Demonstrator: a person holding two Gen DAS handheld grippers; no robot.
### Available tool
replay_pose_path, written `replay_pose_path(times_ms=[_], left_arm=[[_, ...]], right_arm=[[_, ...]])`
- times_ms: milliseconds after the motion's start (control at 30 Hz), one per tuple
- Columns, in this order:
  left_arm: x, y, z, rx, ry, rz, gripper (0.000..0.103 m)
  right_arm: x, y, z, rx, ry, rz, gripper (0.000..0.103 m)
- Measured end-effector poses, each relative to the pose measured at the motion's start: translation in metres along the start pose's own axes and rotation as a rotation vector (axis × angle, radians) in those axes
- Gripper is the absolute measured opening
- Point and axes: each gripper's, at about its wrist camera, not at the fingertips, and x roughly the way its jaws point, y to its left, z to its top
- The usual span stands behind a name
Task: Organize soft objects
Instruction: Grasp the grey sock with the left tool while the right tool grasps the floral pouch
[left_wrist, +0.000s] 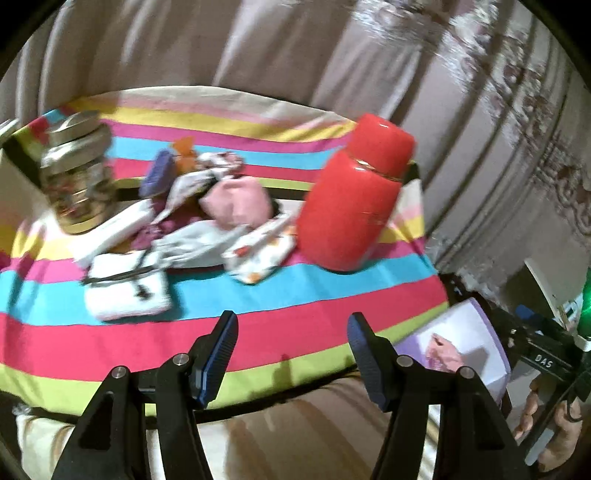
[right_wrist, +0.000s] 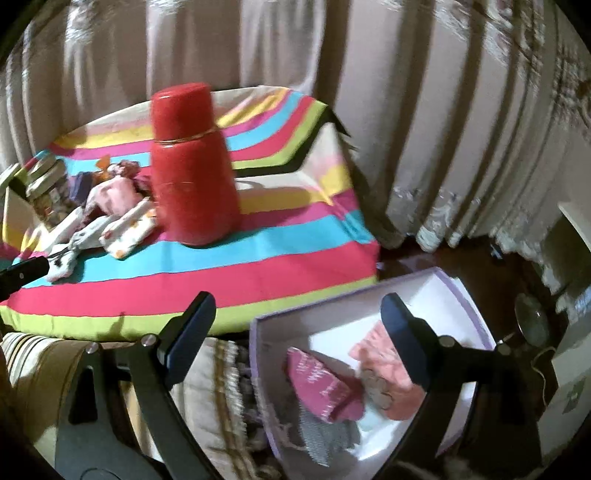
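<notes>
Left gripper (left_wrist: 291, 349) jaws apart, empty, lower centre. Right gripper (right_wrist: 297, 325) spread wide over white box (right_wrist: 458, 295) with folded cloths (right_wrist: 321, 384). Sock pile (left_wrist: 207, 221) mid-left on striped cover (left_wrist: 258, 325), beside red flask (left_wrist: 354, 199).

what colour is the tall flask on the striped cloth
Red flask, with a thin gold band below its cap; clearest in the left wrist view.

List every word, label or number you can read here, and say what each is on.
"DAS": white letters on the black body of the right gripper, seen in the left wrist view.
Glass jar: colourful print, too blurred to read.
Red flask: no text visible.
Nothing else legible in either view.
</notes>
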Motion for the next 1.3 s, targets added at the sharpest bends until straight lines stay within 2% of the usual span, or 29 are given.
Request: replay_pose_path(times_ms=[133, 267, 433, 633, 733, 867, 1067, 1300], left_arm=[[-0.008, 0.025, -0.004, -0.017, -0.002, 0.027, 0.062], [-0.012, 0.047, -0.006, -0.037, -0.004, 0.047, 0.062], [-0.017, 0.064, -0.007, -0.060, -0.009, 0.045, 0.062], [-0.011, 0.075, -0.001, -0.032, 0.004, 0.049, 0.062], [-0.002, 0.076, 0.004, 0.022, 0.019, 0.068, 0.062], [0.018, 0.078, 0.015, 0.091, 0.043, 0.090, 0.062], [0.059, 0.072, 0.033, 0.221, 0.077, 0.097, 0.062], [0.118, 0.061, 0.046, 0.358, 0.148, 0.153, 0.062]], right_arm=[[0.005, 0.027, 0.003, -0.024, 0.001, 0.060, 0.092], [0.017, 0.055, 0.008, -0.013, 0.035, 0.191, 0.092], [0.038, 0.092, 0.013, 0.025, 0.080, 0.305, 0.092], [0.068, 0.133, 0.025, 0.064, 0.128, 0.354, 0.092], [0.088, 0.146, 0.028, 0.137, 0.177, 0.384, 0.092], [0.110, 0.155, 0.030, 0.245, 0.211, 0.374, 0.092], [0.133, 0.157, 0.029, 0.383, 0.208, 0.358, 0.092], [0.140, 0.148, 0.027, 0.436, 0.184, 0.309, 0.092]])
